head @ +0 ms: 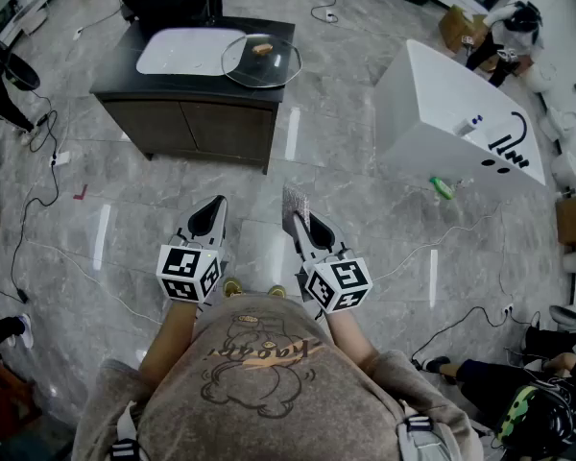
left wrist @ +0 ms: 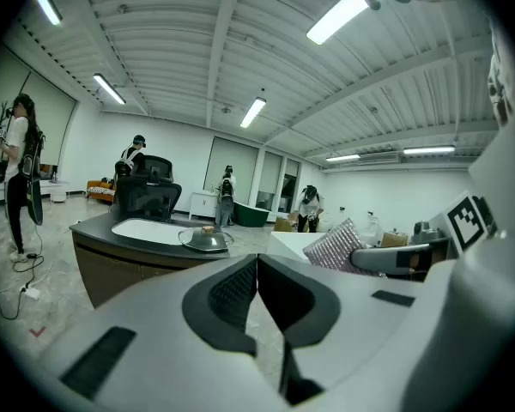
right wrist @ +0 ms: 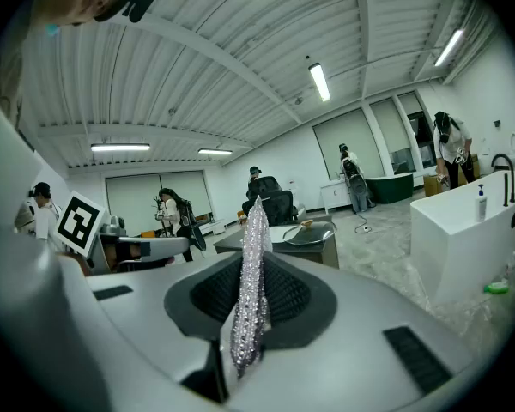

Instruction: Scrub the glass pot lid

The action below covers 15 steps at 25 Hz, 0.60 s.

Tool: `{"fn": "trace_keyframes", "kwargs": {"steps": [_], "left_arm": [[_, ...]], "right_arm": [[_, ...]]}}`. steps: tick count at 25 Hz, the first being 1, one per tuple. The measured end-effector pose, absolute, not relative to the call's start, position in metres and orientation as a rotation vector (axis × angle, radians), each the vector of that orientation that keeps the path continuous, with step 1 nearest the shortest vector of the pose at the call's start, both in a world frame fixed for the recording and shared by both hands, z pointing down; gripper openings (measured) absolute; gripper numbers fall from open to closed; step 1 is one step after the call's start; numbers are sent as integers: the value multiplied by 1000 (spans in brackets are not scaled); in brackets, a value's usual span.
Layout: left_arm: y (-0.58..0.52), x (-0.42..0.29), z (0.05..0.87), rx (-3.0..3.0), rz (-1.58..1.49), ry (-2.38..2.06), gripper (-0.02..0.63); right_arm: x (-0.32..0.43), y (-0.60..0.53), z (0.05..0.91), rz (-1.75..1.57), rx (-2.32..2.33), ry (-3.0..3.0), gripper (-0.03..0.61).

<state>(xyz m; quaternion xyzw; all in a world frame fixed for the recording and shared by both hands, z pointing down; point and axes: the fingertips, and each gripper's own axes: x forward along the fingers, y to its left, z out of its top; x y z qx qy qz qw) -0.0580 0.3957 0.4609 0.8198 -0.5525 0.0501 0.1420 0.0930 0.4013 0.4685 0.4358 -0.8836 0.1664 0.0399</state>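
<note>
Left gripper (head: 212, 215): jaws closed, empty. Right gripper (head: 303, 227): clamped on silvery scouring pad (right wrist: 251, 273). Glass pot lid (head: 261, 60) lies well ahead on dark cabinet (head: 192, 128), beside white basin (head: 178, 54). Judgement: scrubbing not started; the approach and all the scrubbing remain.

Open floor (head: 259, 200) ahead to cabinet (head: 194, 121); white tub (head: 432, 99) right.

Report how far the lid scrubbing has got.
Done: the right gripper is shut on a silvery scrub pad. In hand: nothing else; the left gripper is shut and empty. Left: everything on the glass pot lid, which lies untouched on the dark cabinet across the floor, far from both grippers.
</note>
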Motion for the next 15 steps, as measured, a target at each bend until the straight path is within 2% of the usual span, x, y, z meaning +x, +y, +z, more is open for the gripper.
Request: {"fn": "trace_keyframes", "kwargs": {"steps": [15], "left_arm": [[392, -81, 469, 2411, 147, -1527, 18]], "right_arm": [[79, 404, 467, 519, 1413, -2727, 75]]}}
